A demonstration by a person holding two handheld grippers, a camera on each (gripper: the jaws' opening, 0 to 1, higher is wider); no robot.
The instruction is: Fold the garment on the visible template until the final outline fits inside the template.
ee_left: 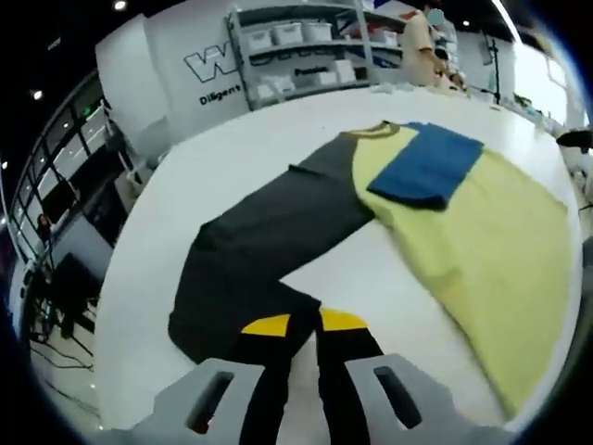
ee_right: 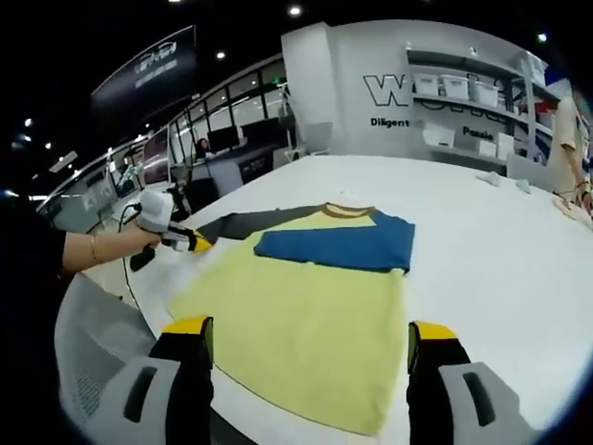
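The white table (ee_right: 482,241) spreads across both views; shelving with white bins (ee_right: 463,102) stands against the far wall, and a person (ee_left: 422,42) stands by the shelves in the left gripper view. On the table lies the garment (ee_right: 306,324), a yellow-green shirt with a brown collar; its blue sleeve (ee_right: 338,246) is folded flat across the chest, while the dark grey sleeve (ee_left: 269,232) stretches out to the left, away from the body.

The left gripper view looks along that grey sleeve from its cuff end; the sleeve runs from the near jaws up to the collar, with the yellow body off to the right and the blue fold (ee_left: 426,167) far right. The left gripper (ee_left: 304,326) has its 2 yellow-tipped jaws nearly together with the dark cuff passing between them; it is pinching the sleeve end.

The right gripper view shows what the other cannot: the whole shirt from its hem, and the left gripper (ee_right: 190,241) held by a hand (ee_right: 139,239) at the sleeve's far-left tip. The right gripper (ee_right: 310,338) hovers over the near hem, jaws spread wide, gripping nothing.
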